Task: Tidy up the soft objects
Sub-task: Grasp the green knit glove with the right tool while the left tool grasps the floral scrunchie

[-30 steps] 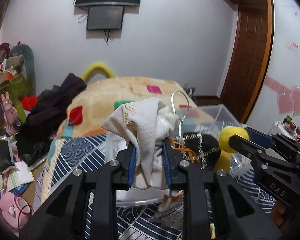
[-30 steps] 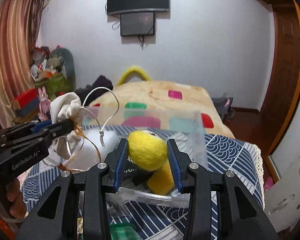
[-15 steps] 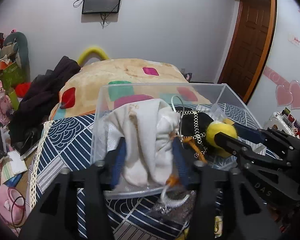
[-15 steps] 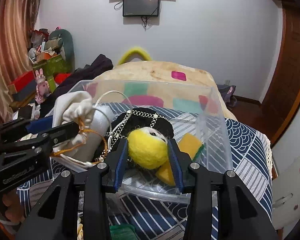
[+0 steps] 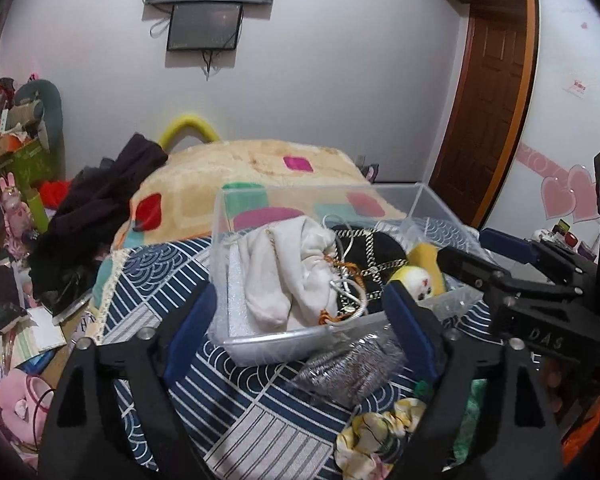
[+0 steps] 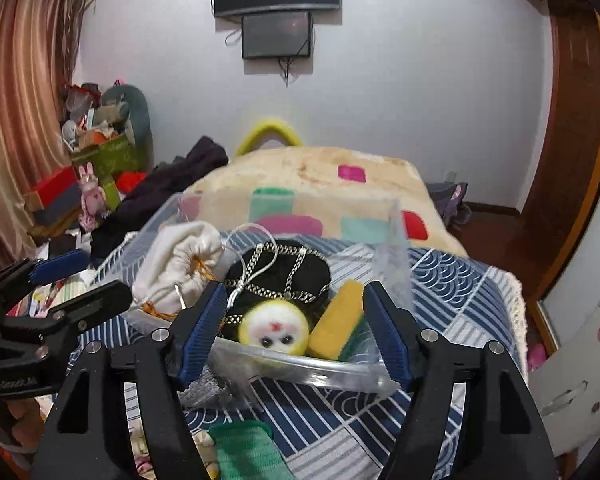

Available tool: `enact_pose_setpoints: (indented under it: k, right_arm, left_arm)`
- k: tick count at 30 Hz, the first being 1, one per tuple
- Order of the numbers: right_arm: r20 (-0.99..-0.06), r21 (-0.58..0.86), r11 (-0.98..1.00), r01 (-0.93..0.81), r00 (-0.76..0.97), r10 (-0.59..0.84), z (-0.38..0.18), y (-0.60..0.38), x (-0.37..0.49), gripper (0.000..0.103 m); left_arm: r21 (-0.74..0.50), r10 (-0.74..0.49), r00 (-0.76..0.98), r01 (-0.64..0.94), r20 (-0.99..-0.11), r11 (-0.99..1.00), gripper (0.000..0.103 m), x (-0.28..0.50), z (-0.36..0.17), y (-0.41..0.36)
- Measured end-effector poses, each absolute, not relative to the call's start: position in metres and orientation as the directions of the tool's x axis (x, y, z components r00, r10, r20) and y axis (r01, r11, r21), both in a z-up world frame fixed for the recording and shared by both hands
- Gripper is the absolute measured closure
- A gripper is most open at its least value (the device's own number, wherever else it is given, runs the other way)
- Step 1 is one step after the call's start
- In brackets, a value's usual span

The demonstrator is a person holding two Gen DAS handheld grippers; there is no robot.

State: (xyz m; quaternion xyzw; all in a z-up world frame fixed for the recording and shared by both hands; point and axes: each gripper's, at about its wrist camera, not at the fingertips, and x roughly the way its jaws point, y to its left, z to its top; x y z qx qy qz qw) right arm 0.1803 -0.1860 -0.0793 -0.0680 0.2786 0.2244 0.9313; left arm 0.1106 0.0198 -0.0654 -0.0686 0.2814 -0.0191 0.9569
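While both grippers stand with jaws spread wide and nothing between them, the clear plastic bin [image 5: 340, 332] on the blue patterned bedspread [image 5: 228, 392] holds 4 soft things. Inside the bin, the white drawstring pouch [image 5: 288, 268] fills its left end, the black chain-strapped bag [image 6: 278, 276] sits mid-bin, the yellow felt doll head [image 6: 274, 330] rests against the near wall, and the yellow sponge [image 6: 336, 322] leans just right of it. The left gripper [image 5: 300, 332] and the right gripper [image 6: 294, 334] both hang just outside the bin's near wall.
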Motion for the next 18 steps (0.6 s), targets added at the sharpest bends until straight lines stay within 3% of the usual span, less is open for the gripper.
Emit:
enact_pose_setpoints:
  k: [3, 9, 18]
  right_arm:
    - [-0.513, 0.004, 0.892, -0.453, 0.765, 0.390, -0.069, -0.192, 0.169, 0.024]
    - [-0.476, -0.003, 0.889, -0.457, 0.783, 0.401, -0.062, -0.201, 0.147, 0.022]
    - [-0.555, -0.020, 0.888, -0.460, 0.744, 0.372, -0.100, -0.198, 0.128, 0.022]
  left_arm:
    - [-0.128, -0.060, 0.860, -0.006, -0.506, 0.992, 0.005, 0.094, -0.055, 0.018]
    - [-0.114, -0.066, 0.860, 0.009, -0.506, 0.993, 0.001, 0.071, -0.053, 0.012]
    - [-0.134, -0.094, 0.797, 0.016, -0.597, 0.991, 0.001, 0.063, -0.084, 0.004]
